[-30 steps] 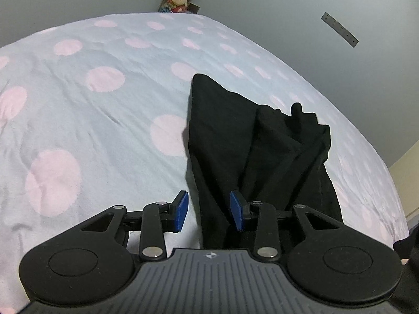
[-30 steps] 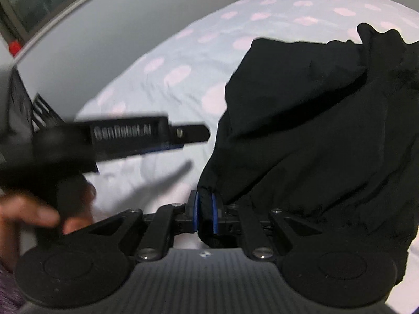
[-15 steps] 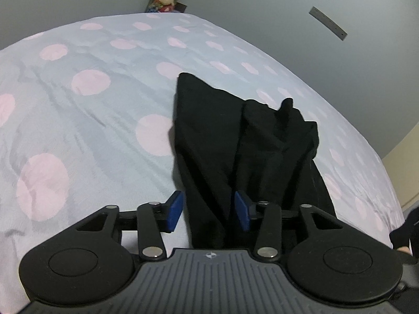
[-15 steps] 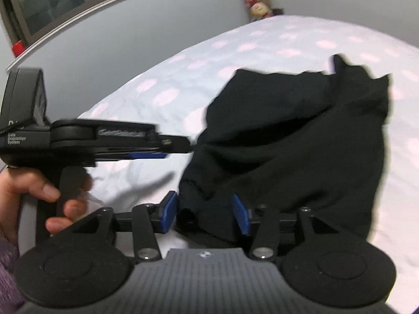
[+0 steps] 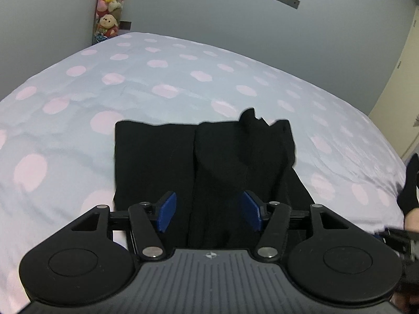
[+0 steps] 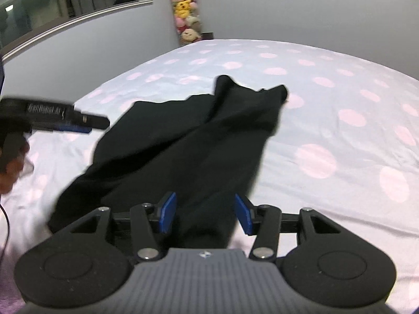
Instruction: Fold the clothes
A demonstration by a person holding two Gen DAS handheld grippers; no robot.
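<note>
A black garment [image 5: 199, 154] lies folded lengthwise on the bed, with a crumpled far end; it also shows in the right wrist view [image 6: 188, 141]. My left gripper [image 5: 208, 213] is open and empty, its blue pads above the garment's near end. My right gripper [image 6: 205, 213] is open and empty, also above the near end of the garment. The left gripper shows from the side in the right wrist view [image 6: 86, 124], left of the garment.
The bed [image 5: 78, 104] has a pale blue sheet with pink dots. A column of plush toys [image 5: 110, 7] hangs in the far wall corner. A window [image 6: 65, 7] is at the left. A cream door [image 5: 403, 78] is at the right.
My right gripper has opened and let go of the garment's edge. Both grippers have pulled back and tilted up; the garment now lies flat on the bed.
</note>
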